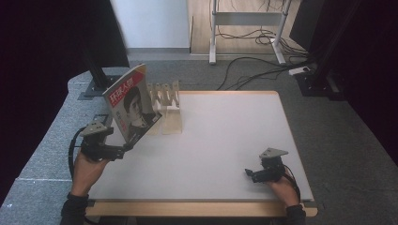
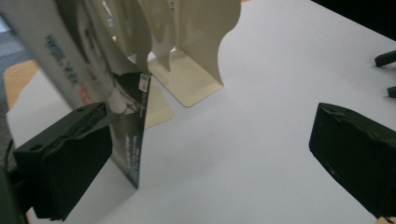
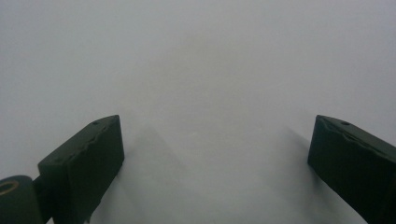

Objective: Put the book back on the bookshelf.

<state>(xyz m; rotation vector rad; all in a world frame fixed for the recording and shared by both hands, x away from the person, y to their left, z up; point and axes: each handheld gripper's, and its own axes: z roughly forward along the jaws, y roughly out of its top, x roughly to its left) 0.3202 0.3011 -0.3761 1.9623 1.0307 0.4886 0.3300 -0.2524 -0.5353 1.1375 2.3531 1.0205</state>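
One left-gripper (image 2: 210, 154) finger touches the tilted magazine (image 2: 126, 116); jaws gape.

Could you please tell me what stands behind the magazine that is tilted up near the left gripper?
Behind the magazine stands a cream file rack with upright dividers on the table. The magazine covers the rack's left part, so anything there is hidden.

Even, soft light; dark edges.
The white counter (image 1: 220, 140) is evenly lit; the right gripper view looks hazy, with faint shadows.

left claw (image 1: 126, 149) gaping, right claw (image 1: 250, 174) gaping
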